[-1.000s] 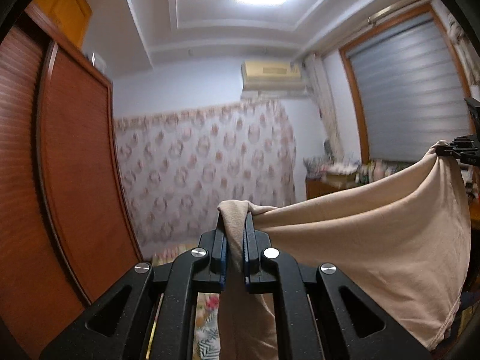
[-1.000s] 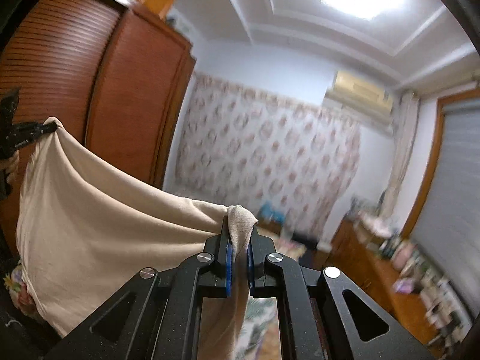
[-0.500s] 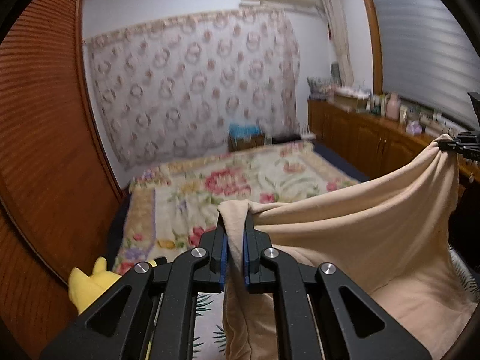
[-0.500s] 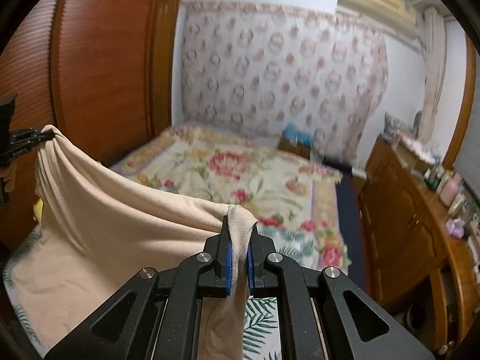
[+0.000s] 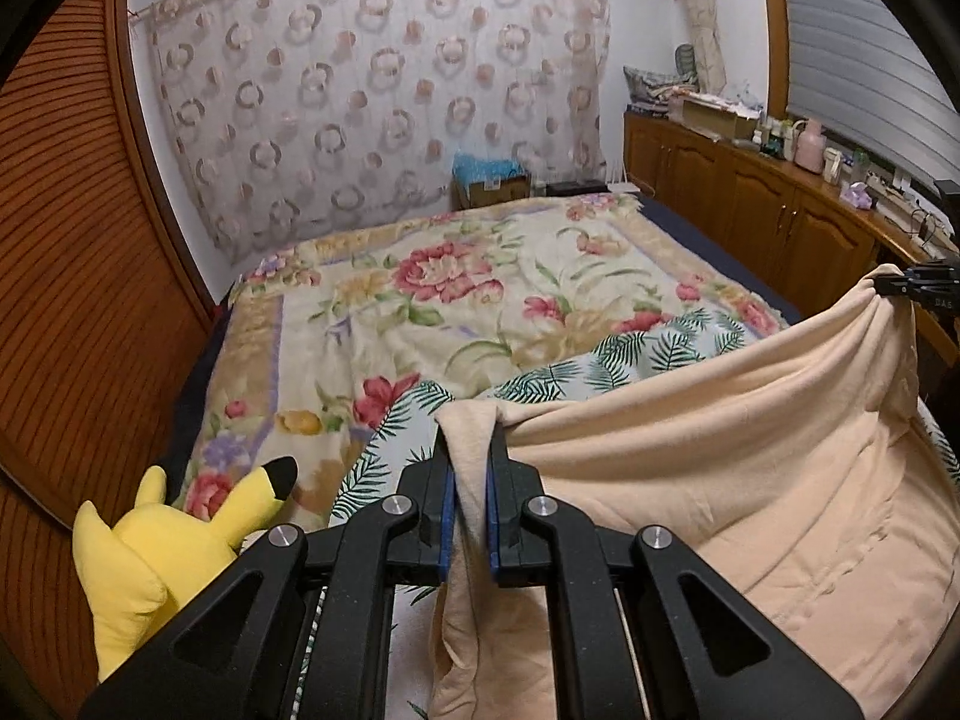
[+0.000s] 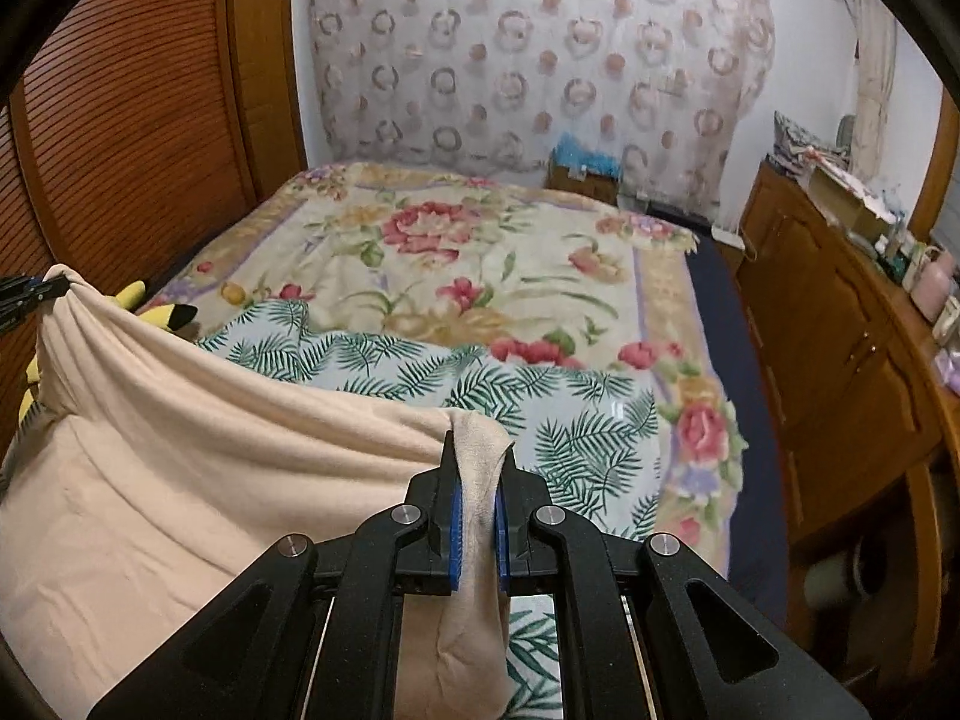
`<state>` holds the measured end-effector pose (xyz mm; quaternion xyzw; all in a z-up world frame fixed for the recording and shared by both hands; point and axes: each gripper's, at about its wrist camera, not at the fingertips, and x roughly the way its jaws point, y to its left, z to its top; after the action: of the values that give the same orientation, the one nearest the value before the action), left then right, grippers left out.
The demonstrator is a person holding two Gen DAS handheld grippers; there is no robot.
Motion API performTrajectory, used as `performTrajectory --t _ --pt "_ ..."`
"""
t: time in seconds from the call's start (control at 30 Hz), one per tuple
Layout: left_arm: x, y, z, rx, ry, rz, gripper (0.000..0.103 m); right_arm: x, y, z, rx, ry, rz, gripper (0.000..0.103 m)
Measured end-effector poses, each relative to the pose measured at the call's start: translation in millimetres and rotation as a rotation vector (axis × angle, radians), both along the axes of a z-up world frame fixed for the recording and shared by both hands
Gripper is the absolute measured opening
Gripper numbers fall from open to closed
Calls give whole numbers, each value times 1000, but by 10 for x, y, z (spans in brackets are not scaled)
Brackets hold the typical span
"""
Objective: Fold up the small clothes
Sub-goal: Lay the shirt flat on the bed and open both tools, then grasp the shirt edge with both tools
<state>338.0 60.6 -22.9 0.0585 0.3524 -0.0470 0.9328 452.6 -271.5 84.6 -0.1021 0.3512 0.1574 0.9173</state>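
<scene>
A peach-coloured garment [image 5: 738, 456] hangs stretched between my two grippers above the near end of the bed. My left gripper [image 5: 469, 438] is shut on one bunched corner of it. The opposite corner is pinched in my right gripper [image 6: 478, 441], which is shut too. In the left wrist view the right gripper [image 5: 918, 285] shows at the right edge, the cloth sagging from it. The right wrist view shows the garment [image 6: 180, 480] spreading left toward the left gripper [image 6: 36, 291]. Its lower part bellies down over the palm-leaf sheet [image 6: 456, 378].
A bed with a floral blanket [image 5: 456, 294] fills the middle. A yellow plush toy [image 5: 162, 546] lies at the bed's near left corner. A slatted wooden wardrobe [image 5: 66, 276] stands on the left, a wooden sideboard [image 6: 840, 330] with bottles on the right. A patterned curtain [image 5: 384, 84] hangs behind.
Both grippers have tipped down and sunk from pointing at the ceiling to pointing at the bed, carrying the garment with them. The cloth now sags lower toward the sheet.
</scene>
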Motion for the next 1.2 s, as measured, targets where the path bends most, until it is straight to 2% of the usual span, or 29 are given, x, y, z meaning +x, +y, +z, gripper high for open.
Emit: performTrajectory --t 0.23,0.27,0.3,0.33,0.37,0.4,0.43,0.47,0.5,0.53,0.73,0.83,0.97,1.2 --pt "109 -7 -111 1 13 1 9 -173 -24 -107 18 -13 5 7" --pt "150 12 -133 2 16 -1 9 -195 -22 -133 20 -4 3 13" --pt "171 2 -145 4 28 -2 14 -203 -27 -151 20 -12 6 19" --pt "189 4 -166 1 36 -2 16 -196 -36 -192 21 -7 3 22" --pt "197 4 -174 -2 42 -2 18 -156 -45 -226 24 -1 -4 29" --pt "184 9 -182 -14 47 -1 22 -181 -63 -217 29 -1 -9 38" --pt "166 17 -182 -25 49 -3 30 -170 -80 -242 37 -8 -11 41" --pt "149 24 -192 -37 50 -5 33 -200 -103 -263 47 -12 -15 45" --pt "110 41 -192 -54 51 -9 40 -228 -128 -280 57 -10 -16 46" --pt "76 55 -202 -64 52 -12 41 -278 -151 -299 68 -6 -18 46" --pt "-248 153 -352 -74 65 5 41 -523 -263 -611 138 63 6 46" --pt "-392 223 -450 -104 88 30 41 -558 -338 -769 149 98 -41 46" --pt "-604 281 -566 -136 111 45 41 -703 -434 -784 183 104 -51 46" --pt "-719 294 -741 -141 164 73 41 -812 -388 -838 202 142 -29 46"
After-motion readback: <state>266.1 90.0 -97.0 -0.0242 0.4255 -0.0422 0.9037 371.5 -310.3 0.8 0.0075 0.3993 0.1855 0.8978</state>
